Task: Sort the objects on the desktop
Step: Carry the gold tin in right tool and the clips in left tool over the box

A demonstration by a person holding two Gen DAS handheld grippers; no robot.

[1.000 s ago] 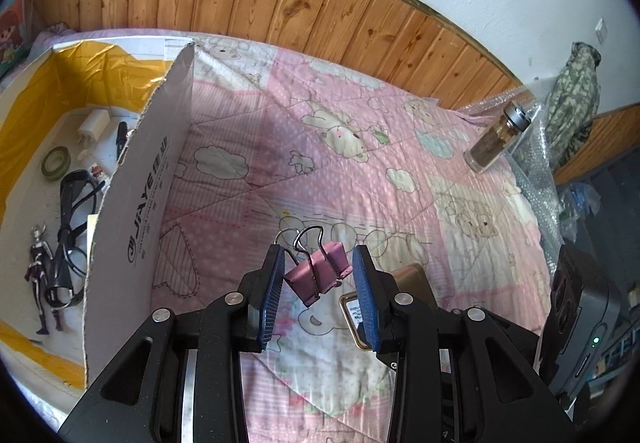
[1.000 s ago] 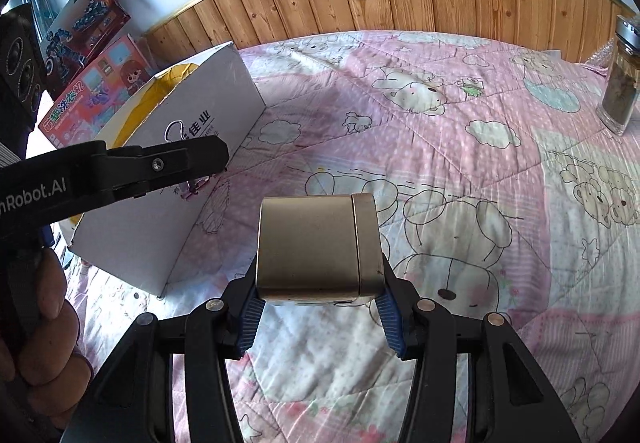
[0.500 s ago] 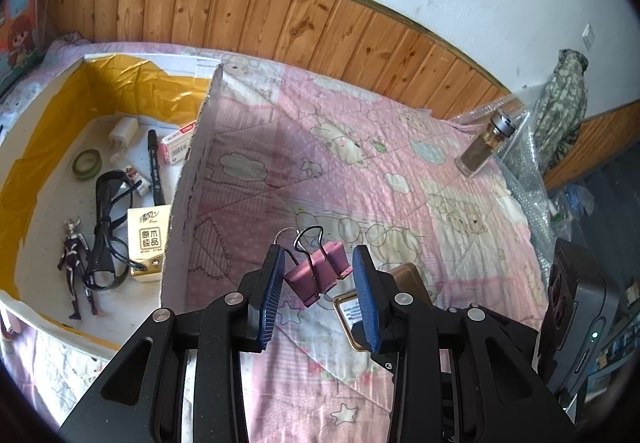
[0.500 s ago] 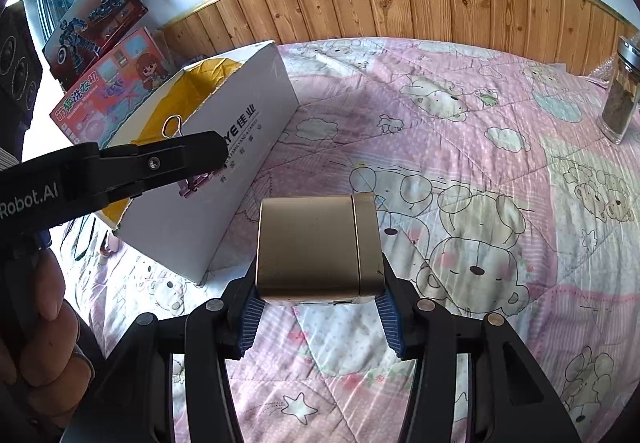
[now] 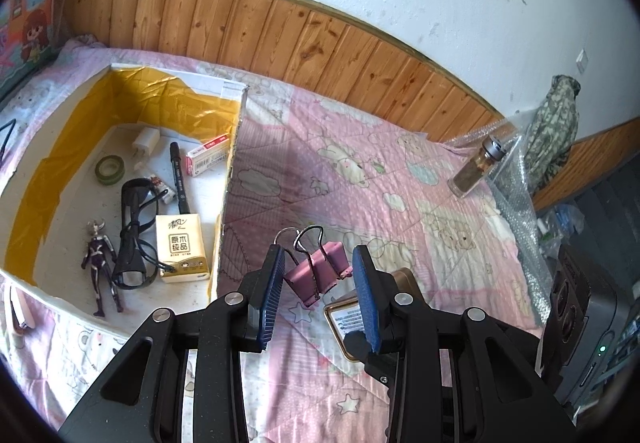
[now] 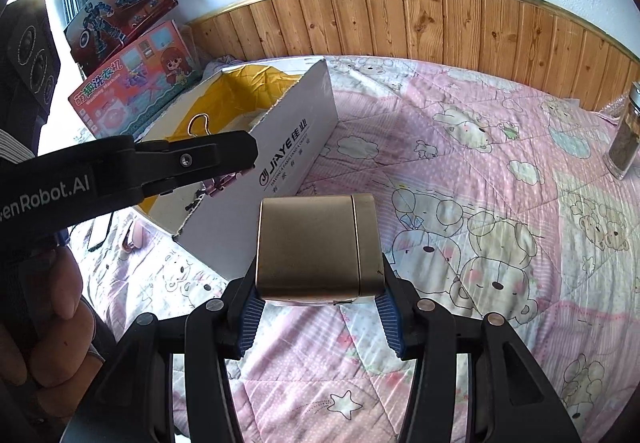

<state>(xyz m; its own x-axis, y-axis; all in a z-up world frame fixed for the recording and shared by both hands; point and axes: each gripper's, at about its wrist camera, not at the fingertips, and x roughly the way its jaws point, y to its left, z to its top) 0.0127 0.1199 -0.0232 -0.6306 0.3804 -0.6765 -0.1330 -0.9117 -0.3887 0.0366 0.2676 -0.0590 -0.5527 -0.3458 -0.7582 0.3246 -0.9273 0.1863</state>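
**Box half filled, both claws loaded above the bed**

The open white cardboard box (image 5: 230, 179), lined with yellow along its inner walls, sits on the pink cartoon quilt (image 5: 360, 179) of the bed. On its floor lie a white charger plug (image 5: 145, 142), a roll of green tape (image 5: 109, 169), a black marker (image 5: 179, 179), a small red-and-white carton (image 5: 208, 159), black-framed glasses (image 5: 134, 231), a tissue pack (image 5: 182, 253) and a toy figure (image 5: 100, 267).

The left claw (image 5: 318, 297) grips a pink binder clip (image 5: 318, 275) between its pads, just right of the box wall. The right claw (image 6: 318, 307) is clamped on a gold metal tin (image 6: 316, 247), held above the quilt near the box's corner.

A glass jar (image 5: 476, 173) of brown contents stands well apart on the quilt's far side.
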